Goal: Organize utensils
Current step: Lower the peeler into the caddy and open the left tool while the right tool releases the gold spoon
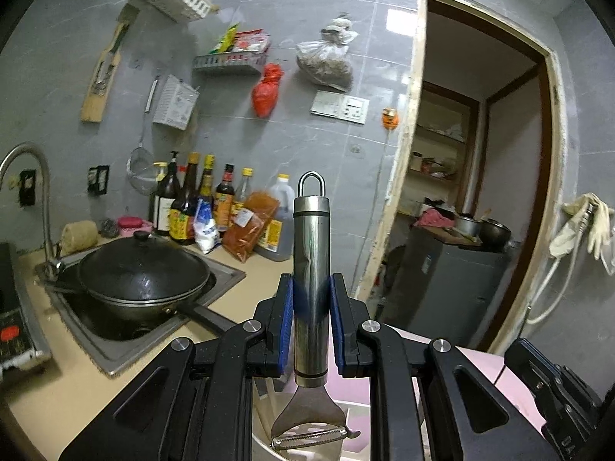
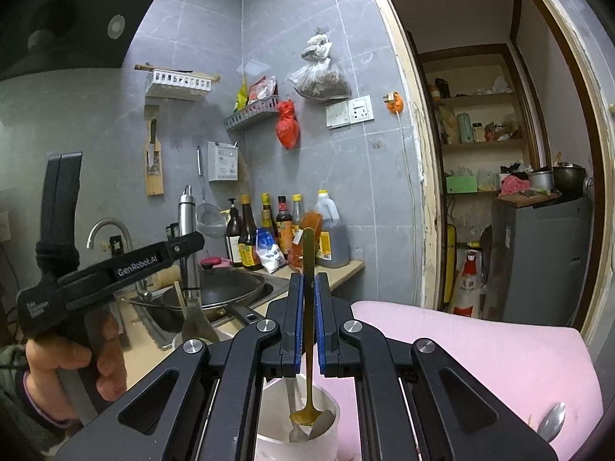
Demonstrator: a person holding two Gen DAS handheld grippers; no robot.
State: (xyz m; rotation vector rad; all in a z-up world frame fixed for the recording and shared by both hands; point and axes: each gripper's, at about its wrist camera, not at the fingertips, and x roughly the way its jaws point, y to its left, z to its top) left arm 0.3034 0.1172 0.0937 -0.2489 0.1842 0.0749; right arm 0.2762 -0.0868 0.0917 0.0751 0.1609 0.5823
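My left gripper [image 1: 311, 288] is shut on the steel handle of a peeler [image 1: 311, 269], held upright with its blade [image 1: 309, 438] down over a white holder [image 1: 265, 441]. It also shows in the right wrist view [image 2: 190, 246], left of centre. My right gripper [image 2: 307, 288] is shut on a thin gold spoon [image 2: 308, 307], held upright with its bowl inside a white cup [image 2: 326, 407] that holds other silver utensils. A silver spoon [image 2: 551, 420] lies on the pink surface [image 2: 480, 345] at the right.
A sink [image 1: 115, 353] with a lidded black wok [image 1: 142, 269] and a faucet [image 1: 34, 192] lies to the left. Sauce bottles [image 1: 207, 199] stand against the grey tiled wall. An open doorway [image 1: 480, 192] with a grey cabinet is on the right.
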